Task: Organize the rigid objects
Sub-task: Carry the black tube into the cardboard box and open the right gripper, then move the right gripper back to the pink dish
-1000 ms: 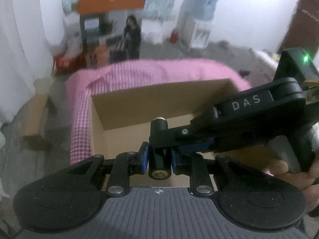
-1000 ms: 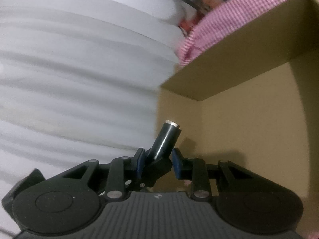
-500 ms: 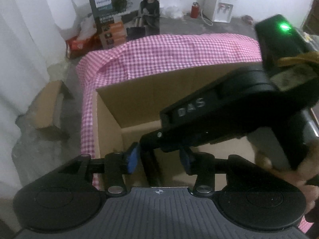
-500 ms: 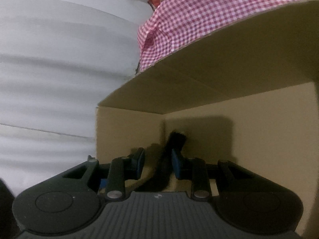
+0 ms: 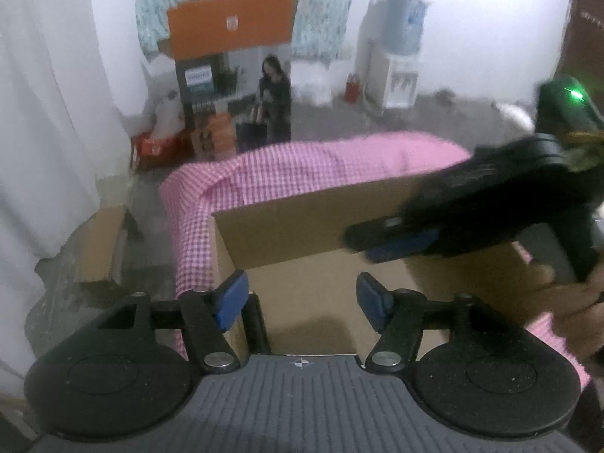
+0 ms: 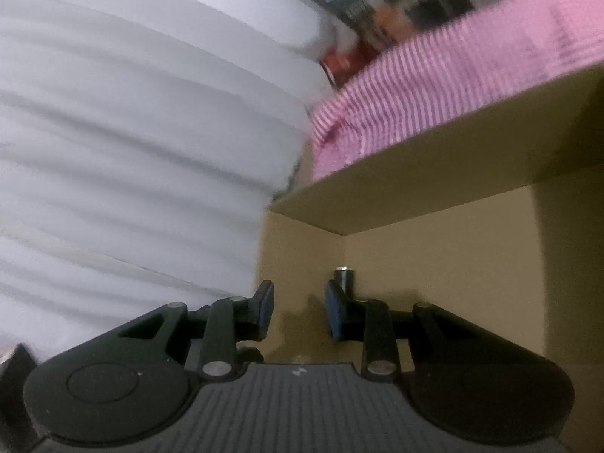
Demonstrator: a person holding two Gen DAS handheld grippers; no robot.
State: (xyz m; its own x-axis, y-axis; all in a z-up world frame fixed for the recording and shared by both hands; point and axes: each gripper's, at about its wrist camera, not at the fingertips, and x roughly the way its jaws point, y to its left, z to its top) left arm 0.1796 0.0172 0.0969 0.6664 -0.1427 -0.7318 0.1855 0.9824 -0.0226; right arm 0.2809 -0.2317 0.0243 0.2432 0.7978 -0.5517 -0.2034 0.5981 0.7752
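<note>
Rod has left both tongs since a second ago and now sits in the box, down at 7 o'clock by the left wall. Left tongs are opening, with nothing pinched. Right tongs have a narrow gap that is empty; the rod's tip peeks out at 1 o'clock behind the right pad. Its long axis runs roughly 12 to 6, metal tip toward 12. This piece looks done. I can't see any other items left to sort.
</note>
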